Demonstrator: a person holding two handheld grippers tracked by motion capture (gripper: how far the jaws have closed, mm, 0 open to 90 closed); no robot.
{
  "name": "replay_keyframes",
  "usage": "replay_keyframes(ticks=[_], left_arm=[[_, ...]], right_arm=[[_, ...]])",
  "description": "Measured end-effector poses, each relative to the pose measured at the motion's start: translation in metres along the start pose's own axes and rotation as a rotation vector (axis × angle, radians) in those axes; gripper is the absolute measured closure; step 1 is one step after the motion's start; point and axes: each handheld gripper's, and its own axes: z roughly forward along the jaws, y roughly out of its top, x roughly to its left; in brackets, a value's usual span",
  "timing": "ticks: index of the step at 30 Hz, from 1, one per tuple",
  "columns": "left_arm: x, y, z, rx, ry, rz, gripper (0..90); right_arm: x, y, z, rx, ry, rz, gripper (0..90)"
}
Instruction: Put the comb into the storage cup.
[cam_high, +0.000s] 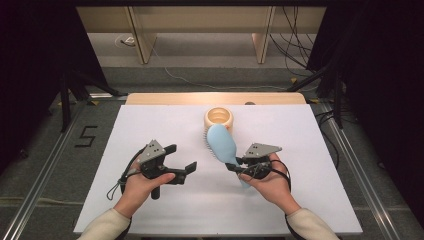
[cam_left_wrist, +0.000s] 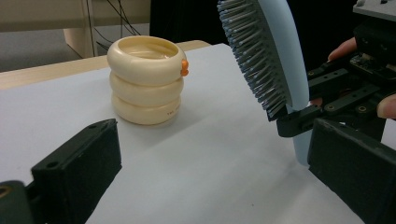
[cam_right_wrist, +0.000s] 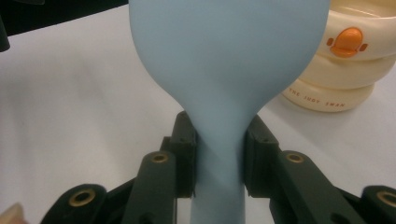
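The hairbrush (cam_high: 222, 142) is held off the table (cam_high: 150, 200), just on the near side of the cream cup (cam_high: 218, 119), with its pale blue back turned up and its bristles facing down and away from the right gripper (cam_high: 234, 165). It is gripped at the narrow neck where head meets handle; in the right gripper view the two black jaws are seen pressed against both sides of that neck (cam_right_wrist: 219, 154). The left gripper (cam_high: 182, 159) is held well to the left of the cup, its jaws spread wide with nothing between them.

Several risks can be judged from this. The neck is smooth and tapered, so the hairbrush could be twisted or slid through the pads if it is swung quickly, since most of its weight is carried in the head above the grip. The head hangs close to the cup, so the cup could be knocked or tipped if the hairbrush is moved forward without being raised. If the bristles (cam_left_wrist: 254, 56) are dragged along the rim, they could catch and pull the cup over.

Small brown lettering is printed on the cup's lowest ring (cam_right_wrist: 317, 103); it appears to read "JUDY SWAN", with the first word cut off. An orange duck-bill mark (cam_right_wrist: 346, 41) is seen on the cup's side. No writing can be made out on the hairbrush.
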Motion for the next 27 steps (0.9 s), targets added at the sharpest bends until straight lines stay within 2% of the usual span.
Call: replay_keyframes(ticks=[27], left_arm=[[-0.0033,0.0016,0.0036,0.000,-0.011,0.000,2.5]], right_arm=[[0.0054,0.0028,0.0072,-0.009,0.003,0.004,70.4]])
